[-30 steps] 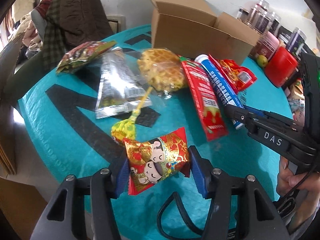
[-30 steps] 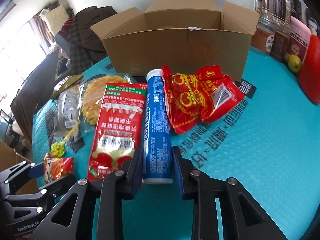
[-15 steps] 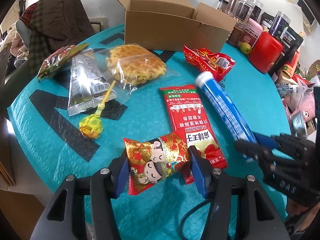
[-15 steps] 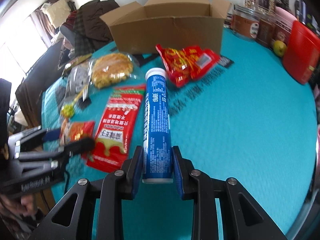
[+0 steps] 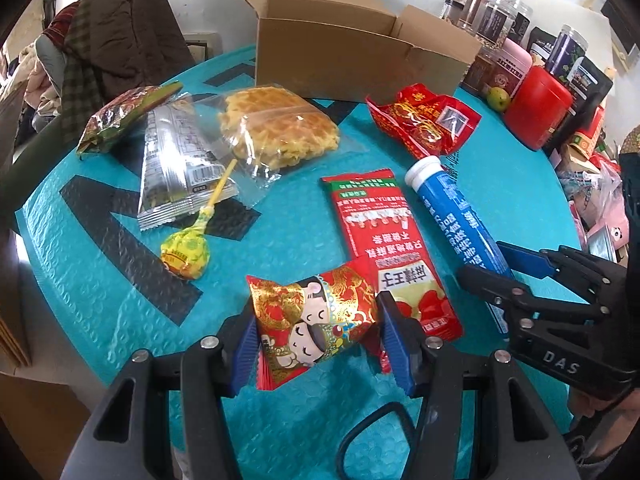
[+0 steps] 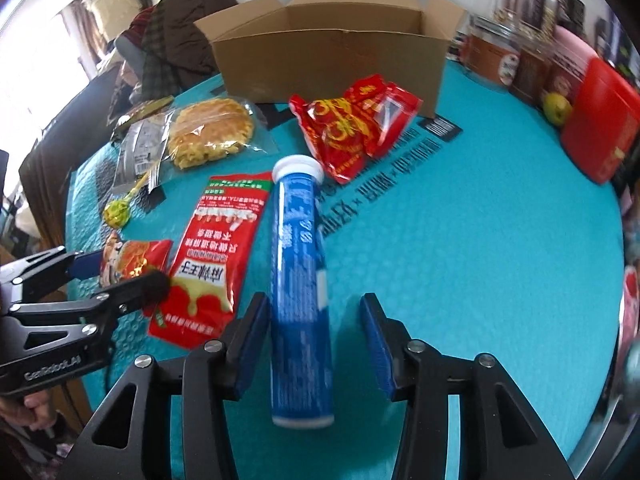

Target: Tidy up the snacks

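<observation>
My left gripper is shut on a red-and-gold cartoon snack packet, held just above the teal table cover; the same gripper shows at the left of the right wrist view. My right gripper is opening. A blue tube with a white cap lies lengthwise between its blue pads, with a gap on the right side. The tube rests beside a long red packet. An open cardboard box stands at the back.
A crumpled red bag, a bagged waffle, a silver packet, a yellow lollipop and a green-red packet lie on the table. Jars, a red canister and a green fruit crowd the back right.
The right gripper drew the blue tube nearer, away from the box, then spread its jaws and let it go. The left gripper still holds the cartoon packet.
</observation>
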